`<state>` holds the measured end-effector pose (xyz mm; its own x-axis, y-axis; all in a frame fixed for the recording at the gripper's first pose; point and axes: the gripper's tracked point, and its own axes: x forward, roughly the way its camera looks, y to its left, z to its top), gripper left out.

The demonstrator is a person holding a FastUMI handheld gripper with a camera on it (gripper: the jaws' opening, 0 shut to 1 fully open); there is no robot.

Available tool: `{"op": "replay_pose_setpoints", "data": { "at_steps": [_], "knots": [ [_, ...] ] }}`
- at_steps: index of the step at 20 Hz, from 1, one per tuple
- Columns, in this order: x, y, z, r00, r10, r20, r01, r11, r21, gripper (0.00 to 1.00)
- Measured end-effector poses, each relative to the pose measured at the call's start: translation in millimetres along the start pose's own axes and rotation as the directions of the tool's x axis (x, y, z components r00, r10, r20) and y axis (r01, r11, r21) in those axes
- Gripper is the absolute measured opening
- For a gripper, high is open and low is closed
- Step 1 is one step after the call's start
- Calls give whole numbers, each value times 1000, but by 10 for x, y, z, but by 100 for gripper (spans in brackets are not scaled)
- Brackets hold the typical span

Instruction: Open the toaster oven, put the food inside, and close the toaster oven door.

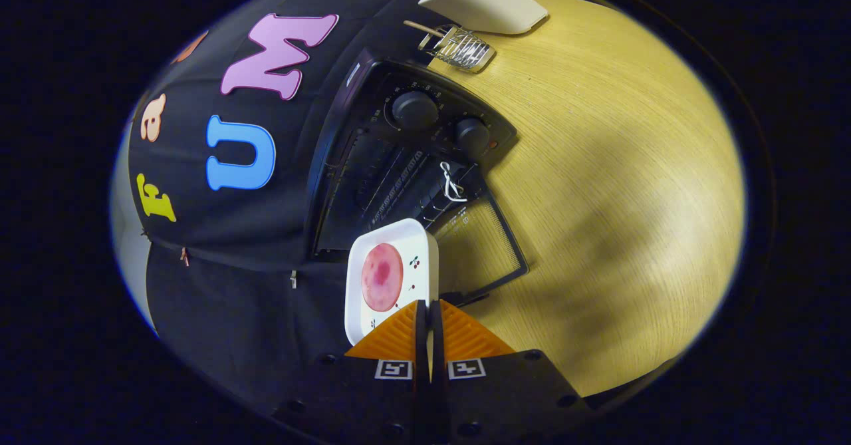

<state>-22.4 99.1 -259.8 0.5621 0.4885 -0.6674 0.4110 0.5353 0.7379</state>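
The gripper (429,312) has its two fingers drawn close together, pinching the near edge of a white plate (392,279). The plate is held tilted on edge, so its face turns to the left and its near corner is hidden behind the left finger (392,335). On the plate lies a round pink slice of food (381,277), with a darker blotch at its middle; what kind of meat it is cannot be told. Small cherry marks dot the plate's white face beside the slice.

Just beyond the plate stands the black toaster oven (412,159), seen skewed by the rolled camera. Its door (482,245) is swung open and lies flat on the wooden table (611,185), the glass showing the wood grain through it. The door's near corner passes behind the plate and is cut off there. Inside the dark cavity the wire rack (399,185) is faint and hard to trace. Two round knobs (415,109) sit on the control panel; the markings around them are too small to read. A white loop of cord (453,184) hangs at the top of the door, near the panel.

Farther off on the table lies a small wire holder (462,47) with a wooden stick in it, and past it a white box-like object (485,2), partly cut off.
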Motion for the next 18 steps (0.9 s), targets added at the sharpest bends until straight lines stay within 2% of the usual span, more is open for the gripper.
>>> {"op": "replay_pose_setpoints", "data": {
  "at_steps": [3,7,13,18],
  "knots": [
    [250,59,156,997,-18,75,17,1000,3,5],
    [491,222,372,981,3,193,-15,998,63,5],
    [852,308,628,945,-50,323,0,989,151,5],
    [1139,436,640,939,-73,337,9,982,188,5]
  ]
}}
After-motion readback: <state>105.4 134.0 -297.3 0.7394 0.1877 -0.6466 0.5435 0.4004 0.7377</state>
